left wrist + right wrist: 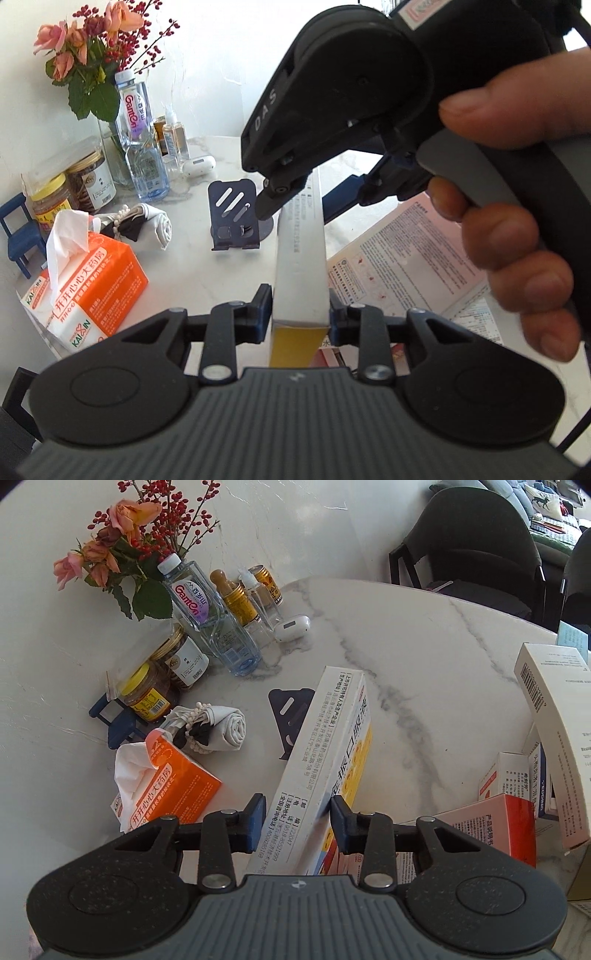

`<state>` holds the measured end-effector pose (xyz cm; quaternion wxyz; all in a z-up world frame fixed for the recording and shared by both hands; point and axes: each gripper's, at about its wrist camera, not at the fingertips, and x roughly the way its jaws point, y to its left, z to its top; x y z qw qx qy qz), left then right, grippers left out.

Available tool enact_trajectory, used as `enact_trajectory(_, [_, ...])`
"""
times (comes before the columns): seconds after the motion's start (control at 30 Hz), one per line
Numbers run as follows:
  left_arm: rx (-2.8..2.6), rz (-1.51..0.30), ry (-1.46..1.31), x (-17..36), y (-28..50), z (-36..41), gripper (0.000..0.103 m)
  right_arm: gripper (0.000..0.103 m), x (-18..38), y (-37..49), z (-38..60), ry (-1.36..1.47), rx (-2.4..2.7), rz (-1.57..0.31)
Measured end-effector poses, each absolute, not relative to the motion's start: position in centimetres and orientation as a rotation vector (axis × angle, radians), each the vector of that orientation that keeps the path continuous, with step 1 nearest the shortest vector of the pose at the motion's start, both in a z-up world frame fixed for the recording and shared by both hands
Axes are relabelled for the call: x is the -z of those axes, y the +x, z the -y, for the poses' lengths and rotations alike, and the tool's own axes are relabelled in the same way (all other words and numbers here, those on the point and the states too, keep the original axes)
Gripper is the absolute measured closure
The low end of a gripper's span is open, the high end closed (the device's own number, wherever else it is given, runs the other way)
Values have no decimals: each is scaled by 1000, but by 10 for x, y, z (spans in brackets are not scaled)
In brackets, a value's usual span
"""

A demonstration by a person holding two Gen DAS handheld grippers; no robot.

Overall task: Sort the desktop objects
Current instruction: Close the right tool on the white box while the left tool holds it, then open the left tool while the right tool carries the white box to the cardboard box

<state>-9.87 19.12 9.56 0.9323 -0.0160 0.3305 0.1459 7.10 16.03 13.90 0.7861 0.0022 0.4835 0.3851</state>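
Note:
A long white and yellow medicine box (301,258) is held above the marble table. My left gripper (301,312) is shut on its near end. In the right wrist view the same box (317,768) sits between the pads of my right gripper (298,821), which is shut on it. The right gripper's body (351,103), held by a hand, fills the upper right of the left wrist view, its fingers reaching the box's far end.
An orange tissue box (173,794), a rolled cloth (221,727), jars (147,694), a water bottle (210,624), small bottles, a white earbud case (291,627), a flower vase and a dark phone stand (232,218) stand left. More medicine boxes (554,746) are stacked right.

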Motion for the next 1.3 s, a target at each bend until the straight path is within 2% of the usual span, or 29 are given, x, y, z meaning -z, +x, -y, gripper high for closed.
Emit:
enact_trajectory(0.47, [-215,-560,94,-140,-98,-144,73,63,-191,62,-96,115,-836,-924])
enact_trajectory(0.83, [-50,-440,194,-192,-66,-81,71,63,-257,80,4,281,-755,-766])
enact_trajectory(1.07, [139,-431,193,-198,-27,-23,69,63,-267,101,89,331,-596,-717])
enact_trajectory(1.3, [293,-487,167,-178,16,23,69,63,-258,123,163,362,-435,-713])
